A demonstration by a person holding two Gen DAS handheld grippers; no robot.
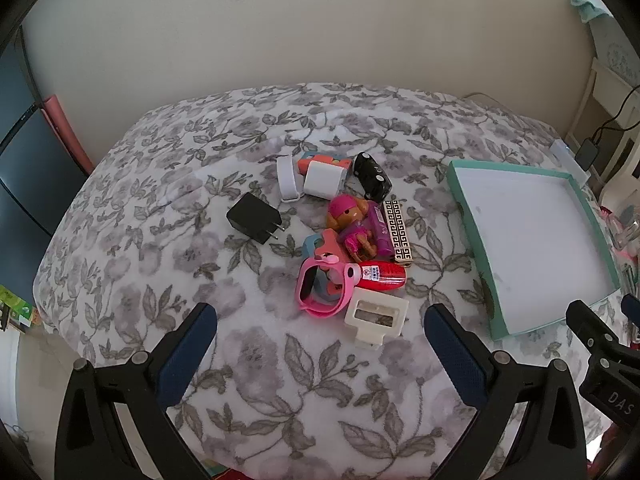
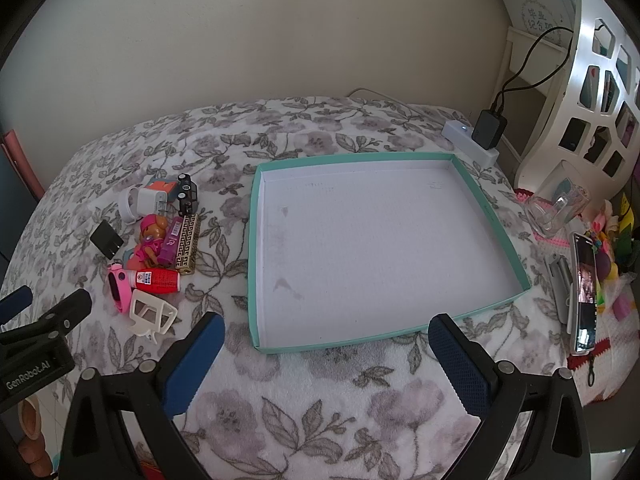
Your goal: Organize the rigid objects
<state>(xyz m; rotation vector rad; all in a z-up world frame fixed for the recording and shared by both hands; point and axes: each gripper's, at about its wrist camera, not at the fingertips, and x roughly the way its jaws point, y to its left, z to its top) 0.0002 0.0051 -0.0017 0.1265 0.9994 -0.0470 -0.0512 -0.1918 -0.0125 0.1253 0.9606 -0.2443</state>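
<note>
Both sets of jaws are held wide apart with nothing between them: the left gripper (image 1: 320, 344) is poised short of the clutter, the right gripper (image 2: 326, 354) short of the shallow teal-rimmed cardboard tray (image 2: 486, 204), whose white floor is bare.

The objects to be sorted are heaped on the grey floral blanket (image 1: 160, 240), to the left of the tray. Nearest the left gripper lies a cream plastic frame-shaped piece (image 1: 376, 316), touching a pink wristband watch (image 1: 316, 288) and a red squeeze tube (image 1: 384, 276). Because these are packed so tightly, a neighbour could be nudged or dragged along if one is gripped carelessly. The soft blanket may also be pinched by the fingers, and smooth items such as the black wall charger (image 1: 254, 218) could slip.

Farther back lie a pink-hatted toy figure (image 1: 352, 220), a black toy car (image 1: 372, 178) and a white plug adapter (image 1: 322, 178). A smartphone (image 2: 585, 292) and a clear plastic holder (image 2: 558, 210) flank the tray's right side and could be knocked.
</note>
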